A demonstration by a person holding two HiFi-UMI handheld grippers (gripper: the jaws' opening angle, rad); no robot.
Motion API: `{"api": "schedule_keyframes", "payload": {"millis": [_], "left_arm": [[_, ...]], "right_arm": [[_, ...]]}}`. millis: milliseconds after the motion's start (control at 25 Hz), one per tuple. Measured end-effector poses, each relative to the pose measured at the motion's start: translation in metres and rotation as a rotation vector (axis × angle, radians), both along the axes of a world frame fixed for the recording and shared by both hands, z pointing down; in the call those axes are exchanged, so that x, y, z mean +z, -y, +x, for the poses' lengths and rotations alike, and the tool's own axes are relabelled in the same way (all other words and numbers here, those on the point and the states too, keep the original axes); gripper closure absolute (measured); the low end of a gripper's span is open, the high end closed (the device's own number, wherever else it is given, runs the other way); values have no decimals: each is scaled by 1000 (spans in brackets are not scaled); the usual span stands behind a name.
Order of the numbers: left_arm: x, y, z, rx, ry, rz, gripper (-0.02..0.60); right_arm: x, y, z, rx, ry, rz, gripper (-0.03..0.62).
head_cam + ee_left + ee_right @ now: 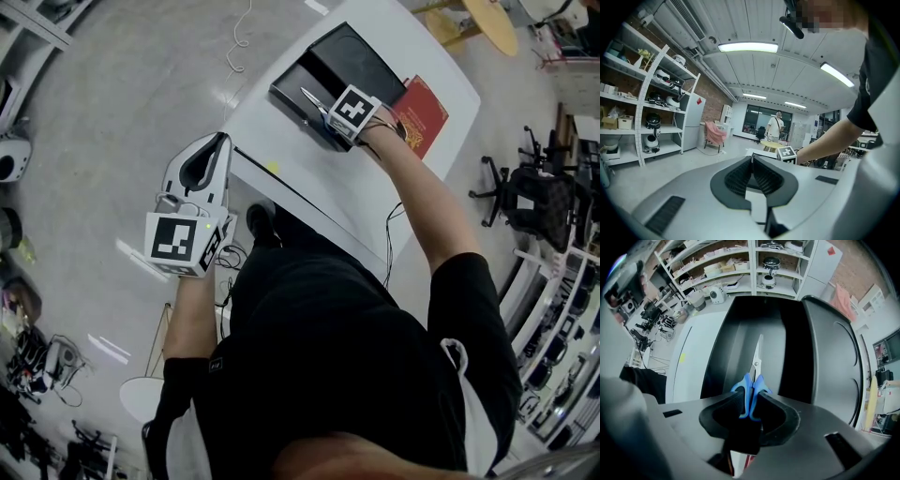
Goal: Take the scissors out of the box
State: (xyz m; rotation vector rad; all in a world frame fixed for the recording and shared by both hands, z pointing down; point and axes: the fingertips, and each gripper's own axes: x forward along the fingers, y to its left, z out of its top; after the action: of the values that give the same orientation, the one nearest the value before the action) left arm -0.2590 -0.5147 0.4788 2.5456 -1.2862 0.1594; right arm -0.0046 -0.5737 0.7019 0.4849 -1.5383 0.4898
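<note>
Left hand-held gripper (223, 141) closed, empty, well off box (726, 348). Right hand-held gripper (750, 395) clamps scissors (756, 365) inside box; next, likely straight lift out.

Honestly, nothing readable here. The red book (422, 114) on the counter (309, 178) has some gold print on its cover, but it's way too small to make out. The cube on the left tongs (222, 141) and the one on the right tongs (333, 129) only show black-and-white square markers, no letters or numbers.
</note>
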Motion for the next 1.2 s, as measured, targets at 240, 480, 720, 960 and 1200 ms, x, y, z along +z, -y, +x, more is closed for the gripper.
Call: {"api": "schedule_keyframes", "payload": {"millis": [240,480,720,960,1200], "left_arm": [[11,-5,-11,-8,-15,-15,555],[13,-12,-10,-2,-13,-24,555],[1,-19,0,18,-3,1,555],[-17,-37,27,58,12,29,555],[-45,-63,64,92,34,80,555]], "right_arm": [[8,-4,-4,-19,-18,21,468],[4,-4,-9,8,45,55,493],[-25,10,-3,147,174,167,494],[-71,-2,-5,179,300,257,494],[-120,-27,9,194,440,350,494]]}}
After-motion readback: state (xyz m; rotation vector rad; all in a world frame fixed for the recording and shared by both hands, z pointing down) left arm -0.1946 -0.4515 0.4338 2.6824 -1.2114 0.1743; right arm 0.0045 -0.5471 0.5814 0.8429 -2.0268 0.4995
